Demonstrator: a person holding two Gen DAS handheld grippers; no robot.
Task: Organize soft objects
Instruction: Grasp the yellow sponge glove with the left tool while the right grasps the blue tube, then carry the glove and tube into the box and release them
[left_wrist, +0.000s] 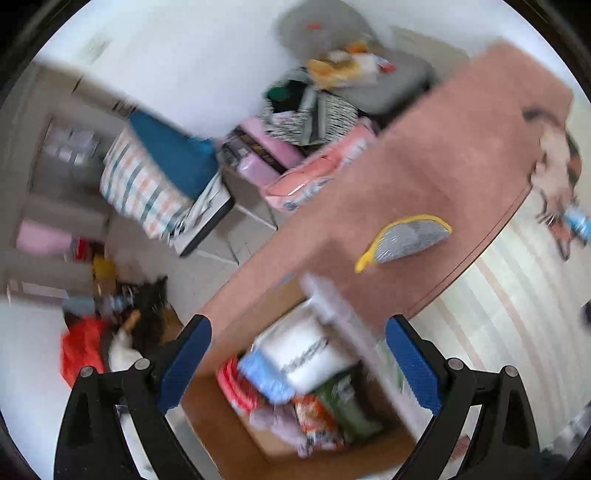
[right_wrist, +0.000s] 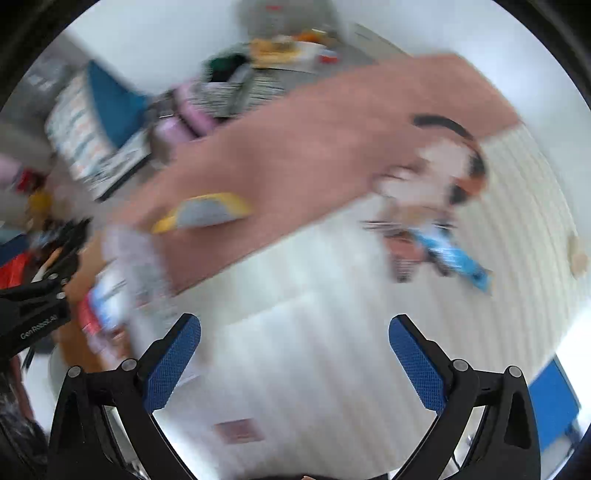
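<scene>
Blue-padded fingers of the left gripper (left_wrist: 297, 363) stand wide apart with nothing between them, hanging over an open brown cardboard box (left_wrist: 373, 448) already part-filled with soft packets and a white roll. The right gripper (right_wrist: 295, 360) is likewise spread and empty, above a pale striped surface (right_wrist: 332, 369). Beyond both, on a pinkish-brown tabletop (left_wrist: 424, 166), lies a grey knitted pouch with a yellow trim (left_wrist: 406, 240), flat, ahead of the left fingers and a little to their right; its long axis runs from near-left to far-right, the narrow yellow tail pointing toward the box. By my judgement the left gripper is nearer to it. Farther right, a white, black and orange plush toy (left_wrist: 554, 166) hangs over the table's edge, and beside it lies a light-blue packet (right_wrist: 454, 258). Motion blur hides finer detail.
</scene>
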